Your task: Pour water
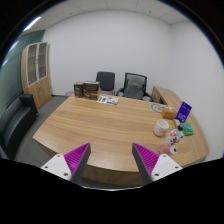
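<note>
My gripper [111,157] is open and empty, its two magenta pads spread wide above the near edge of a large oval wooden table [95,122]. A cluster of small items stands at the table's right end, to the right of the fingers: a white cup [162,127], an orange and yellow object [172,136] and a purple box [184,110]. Nothing is between the fingers. I cannot pick out a water vessel for certain.
Brown boxes [86,89] and white papers [108,99] lie at the table's far end. Two grey office chairs [133,84] stand behind the table, a black chair [14,120] at the left, a wooden cabinet [38,70] by the wall.
</note>
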{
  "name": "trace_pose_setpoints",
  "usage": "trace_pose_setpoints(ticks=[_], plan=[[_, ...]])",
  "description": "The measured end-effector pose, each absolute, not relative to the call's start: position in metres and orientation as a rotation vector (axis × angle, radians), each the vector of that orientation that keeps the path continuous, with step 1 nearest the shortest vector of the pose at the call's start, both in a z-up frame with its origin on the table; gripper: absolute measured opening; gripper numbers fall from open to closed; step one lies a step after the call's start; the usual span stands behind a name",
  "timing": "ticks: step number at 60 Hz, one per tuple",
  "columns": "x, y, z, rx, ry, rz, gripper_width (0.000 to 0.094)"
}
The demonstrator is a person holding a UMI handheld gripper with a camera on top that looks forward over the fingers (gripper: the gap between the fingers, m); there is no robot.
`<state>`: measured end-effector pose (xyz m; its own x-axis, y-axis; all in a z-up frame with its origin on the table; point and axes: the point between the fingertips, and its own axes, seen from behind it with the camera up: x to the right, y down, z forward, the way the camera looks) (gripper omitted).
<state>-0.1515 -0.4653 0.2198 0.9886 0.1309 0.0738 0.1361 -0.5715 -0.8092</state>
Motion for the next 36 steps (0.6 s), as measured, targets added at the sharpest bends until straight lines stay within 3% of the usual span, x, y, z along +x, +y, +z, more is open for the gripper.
trace_pose_setpoints(ticks=[8,36], plan=[[-0.13,-0.465,0.209,-2.198,-0.174,-0.007,0.0859],[0.115,-0.406,0.085,-2.187,-0.055,-0.049,0.0862]])
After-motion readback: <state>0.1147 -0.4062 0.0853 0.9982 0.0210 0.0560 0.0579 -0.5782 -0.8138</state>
